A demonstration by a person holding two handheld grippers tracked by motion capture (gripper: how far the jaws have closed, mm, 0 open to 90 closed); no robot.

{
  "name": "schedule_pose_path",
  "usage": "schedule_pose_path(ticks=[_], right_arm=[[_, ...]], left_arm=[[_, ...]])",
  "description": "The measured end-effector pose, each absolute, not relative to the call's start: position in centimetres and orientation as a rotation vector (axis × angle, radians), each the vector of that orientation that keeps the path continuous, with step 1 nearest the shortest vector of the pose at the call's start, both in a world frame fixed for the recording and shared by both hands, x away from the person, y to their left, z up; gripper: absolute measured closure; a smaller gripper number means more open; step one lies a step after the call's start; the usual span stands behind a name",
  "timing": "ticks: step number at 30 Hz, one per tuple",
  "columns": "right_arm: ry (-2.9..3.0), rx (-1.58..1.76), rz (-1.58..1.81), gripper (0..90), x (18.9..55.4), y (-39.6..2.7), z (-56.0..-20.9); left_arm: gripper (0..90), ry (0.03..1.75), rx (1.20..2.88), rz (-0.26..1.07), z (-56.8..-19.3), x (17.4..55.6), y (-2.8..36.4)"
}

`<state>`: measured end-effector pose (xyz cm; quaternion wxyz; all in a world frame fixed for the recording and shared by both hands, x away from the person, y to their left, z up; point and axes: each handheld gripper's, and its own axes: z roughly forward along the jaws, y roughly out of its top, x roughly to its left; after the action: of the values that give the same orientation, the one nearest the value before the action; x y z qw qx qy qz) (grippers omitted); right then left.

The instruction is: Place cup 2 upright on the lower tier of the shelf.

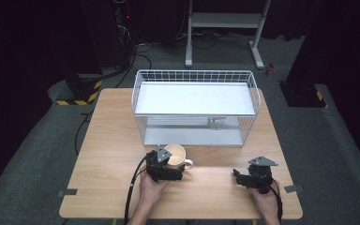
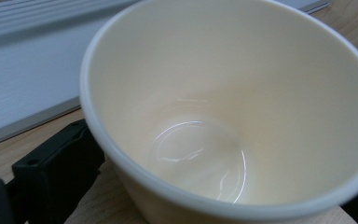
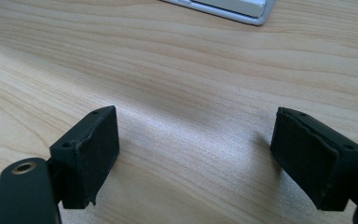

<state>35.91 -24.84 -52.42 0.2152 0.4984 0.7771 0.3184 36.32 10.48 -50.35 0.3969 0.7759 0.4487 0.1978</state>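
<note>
A cream mug (image 1: pixel 176 154) stands on the wooden table (image 1: pixel 112 140), just in front of the white wire basket (image 1: pixel 193 71), with its handle to the right. My left gripper (image 1: pixel 172 165) is closed around it. In the left gripper view the empty mug (image 2: pixel 223 93) sits between the jaws, one black fingertip (image 2: pixel 56 168) pressed against its outer wall. My right gripper (image 1: pixel 238 176) rests low over bare wood near the front right, open. In the right gripper view the right gripper (image 3: pixel 196 144) has nothing between its fingertips.
The wire basket stands across the table's far half, holding only a white floor panel (image 1: pixel 194 98); its front wall is close behind the mug. Bare wood lies between the two grippers. Beyond the table are cables, a white frame stand (image 1: pixel 222 23) and dark floor.
</note>
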Motion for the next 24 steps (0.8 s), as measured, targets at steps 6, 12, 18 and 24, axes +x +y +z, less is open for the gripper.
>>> schedule_pose_path(ticks=[6, 12, 18, 24], right_arm=[[2.153, 1.382, 0.883, 15.4, 35.90, -24.85, -52.43], [2.153, 1.381, 0.883, 15.4, 35.90, -24.85, -52.43], [2.155, 1.382, 0.882, 15.4, 35.90, -24.85, -52.42], [2.153, 1.381, 0.882, 15.4, 35.90, -24.85, -52.43]], left_arm=[[3.2, 1.148, 1.974, 0.495, -50.70, 36.66, 10.12], [7.1, 1.132, 1.972, 0.519, -50.66, 36.51, 9.93], [7.5, 1.123, 1.977, 0.531, -50.67, 36.45, 9.87], [7.8, 1.113, 1.984, 0.543, -50.61, 36.41, 9.88]])
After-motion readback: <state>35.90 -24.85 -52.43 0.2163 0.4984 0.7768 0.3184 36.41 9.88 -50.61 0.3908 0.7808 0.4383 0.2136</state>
